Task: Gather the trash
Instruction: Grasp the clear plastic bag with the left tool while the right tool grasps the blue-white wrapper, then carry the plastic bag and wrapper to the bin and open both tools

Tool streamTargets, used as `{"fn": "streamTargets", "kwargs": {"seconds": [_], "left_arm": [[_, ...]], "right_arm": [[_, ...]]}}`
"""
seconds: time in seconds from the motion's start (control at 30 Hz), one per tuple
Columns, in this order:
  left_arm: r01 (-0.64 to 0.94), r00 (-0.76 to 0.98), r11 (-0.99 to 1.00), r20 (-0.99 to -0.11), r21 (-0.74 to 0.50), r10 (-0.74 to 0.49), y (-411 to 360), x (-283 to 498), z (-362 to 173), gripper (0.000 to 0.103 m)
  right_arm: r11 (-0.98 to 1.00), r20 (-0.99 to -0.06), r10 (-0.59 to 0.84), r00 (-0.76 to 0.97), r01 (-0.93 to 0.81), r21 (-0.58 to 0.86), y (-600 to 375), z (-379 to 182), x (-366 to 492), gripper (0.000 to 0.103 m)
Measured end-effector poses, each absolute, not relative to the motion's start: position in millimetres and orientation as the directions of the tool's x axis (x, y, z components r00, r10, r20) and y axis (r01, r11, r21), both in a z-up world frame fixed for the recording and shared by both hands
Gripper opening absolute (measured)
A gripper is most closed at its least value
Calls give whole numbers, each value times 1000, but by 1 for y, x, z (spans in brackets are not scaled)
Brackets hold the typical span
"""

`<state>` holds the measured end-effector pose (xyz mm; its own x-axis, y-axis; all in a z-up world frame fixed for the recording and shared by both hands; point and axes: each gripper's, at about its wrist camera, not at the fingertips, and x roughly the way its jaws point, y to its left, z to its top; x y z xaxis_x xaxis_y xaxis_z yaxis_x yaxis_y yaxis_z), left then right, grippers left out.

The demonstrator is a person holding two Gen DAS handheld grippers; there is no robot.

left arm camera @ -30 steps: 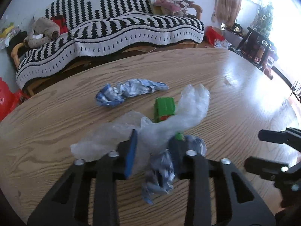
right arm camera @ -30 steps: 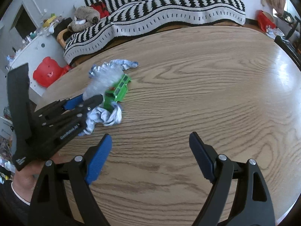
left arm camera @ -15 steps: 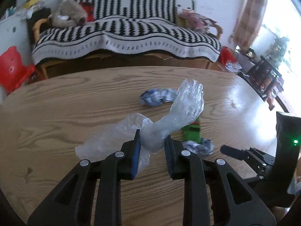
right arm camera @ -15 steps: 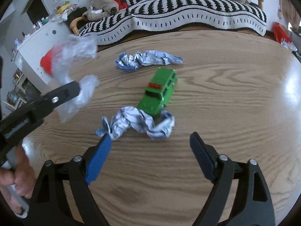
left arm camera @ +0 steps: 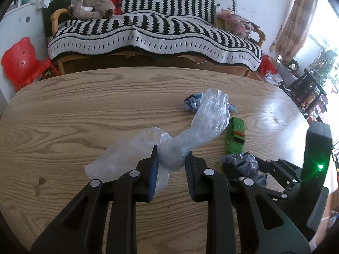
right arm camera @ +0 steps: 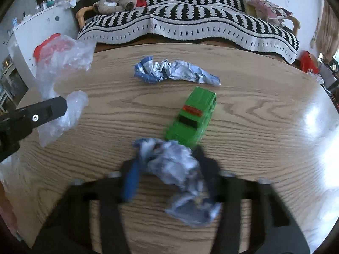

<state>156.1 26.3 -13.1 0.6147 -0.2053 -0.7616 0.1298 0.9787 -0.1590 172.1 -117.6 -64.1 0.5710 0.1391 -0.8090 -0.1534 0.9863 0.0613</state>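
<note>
My left gripper (left arm camera: 171, 157) is shut on the twisted middle of a clear plastic bag (left arm camera: 209, 118), held above the wooden table (left arm camera: 84, 110); the right wrist view shows the bag (right arm camera: 63, 63) at far left. My right gripper (right arm camera: 167, 166) is blurred and its jaws are closing, with a crumpled blue-and-white wrapper (right arm camera: 175, 167) bunched between the pads. The left wrist view has that wrapper (left arm camera: 241, 163) at lower right. A second blue-and-white wrapper (right arm camera: 175, 74) lies flat farther back on the table.
A green toy car (right arm camera: 192, 118) stands just behind the gripped wrapper, almost touching it. Beyond the table are a sofa under a black-and-white striped blanket (left arm camera: 152, 33), a red child's chair (left arm camera: 21, 61) at left and a white cabinet (right arm camera: 38, 33).
My right gripper moved forward over the near wrapper and its jaws came in around it, bunching it up. My left gripper carried the plastic bag off to the left, away from the car.
</note>
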Motion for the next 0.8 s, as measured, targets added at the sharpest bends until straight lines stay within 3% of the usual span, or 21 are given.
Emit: {"fn": "streamTargets", "kwargs": {"seconds": [0.13,0.4,0.8], "left_arm": [[135,610,979,-765,-156,-206,22,153,-13,23],[195,602,971,-765,-138,-229,-8,135,-8,23],[362,556,918,-754,-159,-350,-115,103,3,23]], "right_arm": [[980,-815,193,547,-144,136,-134,-62,164,36],[983,-783,185,594,-125,137,-170,-31,130,36],[988,-757,79,648,50,146,-304,9,55,36]]}}
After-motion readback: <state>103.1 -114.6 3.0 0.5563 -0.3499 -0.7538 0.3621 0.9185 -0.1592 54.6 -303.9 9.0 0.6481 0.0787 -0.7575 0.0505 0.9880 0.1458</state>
